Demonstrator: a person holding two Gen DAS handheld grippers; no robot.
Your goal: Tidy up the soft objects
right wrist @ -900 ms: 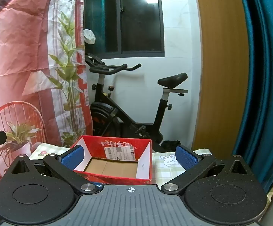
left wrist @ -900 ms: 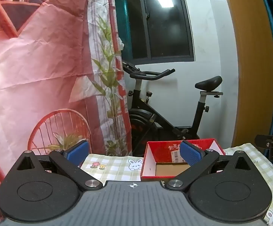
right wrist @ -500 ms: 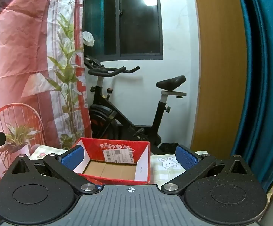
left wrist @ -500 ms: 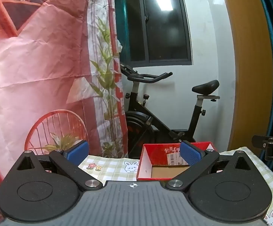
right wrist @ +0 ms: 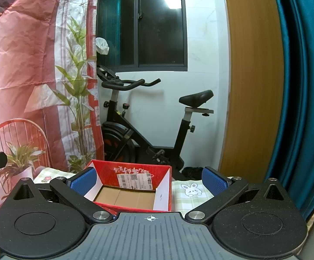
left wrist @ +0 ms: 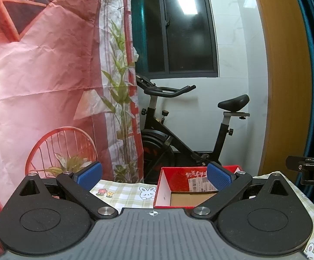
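The left claw and the right claw are both standing wide, gripping nothing, their blue pads hovering over the bench's green-checked cloth with rabbit prints. Just beyond, an open red cardboard box with a shipping label is sitting empty toward the bench's far edge. A black exercise bike is standing behind it.

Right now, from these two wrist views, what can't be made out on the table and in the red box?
- Soft objects: none visible in either view; each gripper body covers the near tablecloth.
- Red box: near floor hidden in both views, by the left gripper in one and the right gripper in the other.
- Box label: print too small to read.
- Black part: cut off by the left view's right edge.
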